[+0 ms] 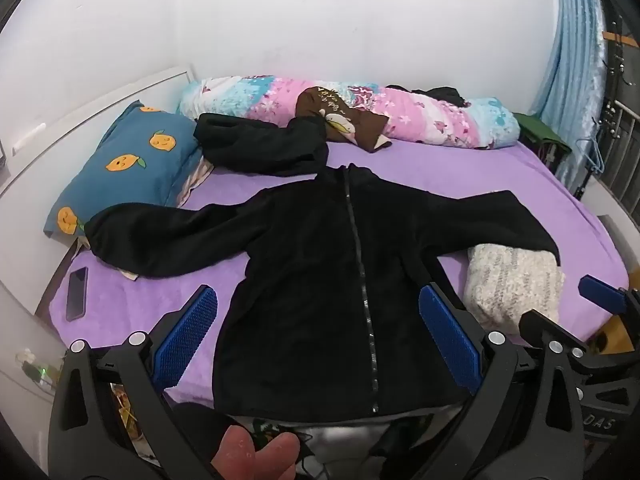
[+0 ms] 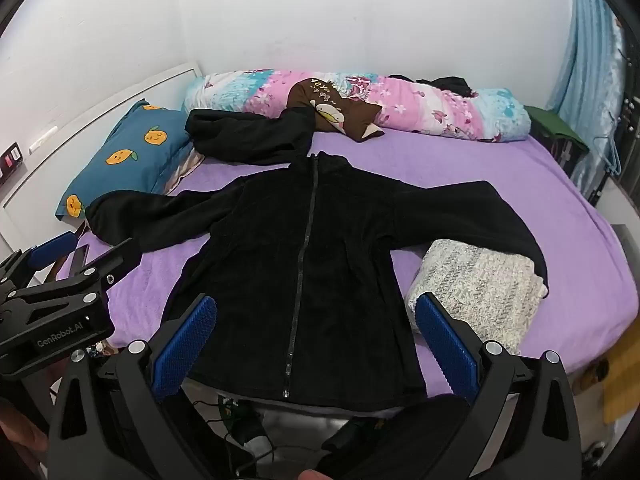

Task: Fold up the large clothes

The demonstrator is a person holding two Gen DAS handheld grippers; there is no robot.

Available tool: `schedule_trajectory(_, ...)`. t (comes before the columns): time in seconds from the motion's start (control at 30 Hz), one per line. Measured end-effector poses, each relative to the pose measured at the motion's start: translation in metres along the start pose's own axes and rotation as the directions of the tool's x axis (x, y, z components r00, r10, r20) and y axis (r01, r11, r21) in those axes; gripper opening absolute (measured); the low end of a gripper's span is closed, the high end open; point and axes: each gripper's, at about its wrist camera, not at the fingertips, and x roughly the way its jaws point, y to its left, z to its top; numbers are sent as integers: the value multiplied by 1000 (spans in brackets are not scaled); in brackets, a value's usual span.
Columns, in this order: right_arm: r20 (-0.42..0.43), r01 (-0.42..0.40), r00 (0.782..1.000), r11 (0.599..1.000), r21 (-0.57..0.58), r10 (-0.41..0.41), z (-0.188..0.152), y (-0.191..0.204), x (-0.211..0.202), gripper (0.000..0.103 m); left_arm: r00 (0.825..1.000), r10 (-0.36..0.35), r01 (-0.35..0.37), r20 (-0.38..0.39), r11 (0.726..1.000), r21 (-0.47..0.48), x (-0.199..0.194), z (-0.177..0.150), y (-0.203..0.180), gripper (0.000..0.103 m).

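Observation:
A black zip-up jacket (image 1: 320,280) lies flat, front up, on the purple bed sheet (image 1: 500,176), both sleeves spread outward and its hem at the near bed edge. My left gripper (image 1: 318,332) hovers open above the lower half of the jacket, nothing between its blue pads (image 1: 188,336). In the right wrist view the same jacket (image 2: 288,272) sits under my open right gripper (image 2: 316,336), which is also empty. The left gripper's body (image 2: 56,304) shows at the left of that view, and the right gripper's finger (image 1: 600,296) at the right of the left wrist view.
A folded whitish knit (image 2: 476,284) lies on the jacket's right sleeve end. A second black garment (image 1: 260,144) and a brown cushion (image 1: 344,120) rest near a rolled floral quilt (image 1: 400,112). A blue fruit-print pillow (image 1: 132,164) and a phone (image 1: 77,294) lie left.

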Motion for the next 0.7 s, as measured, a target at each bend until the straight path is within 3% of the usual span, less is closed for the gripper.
schedule_trajectory(0.7,-7,-6,1000,1000,1,7,-1,-2,-2,98,1000,-3,3,-20,1000,-2,4,-9,0,97)
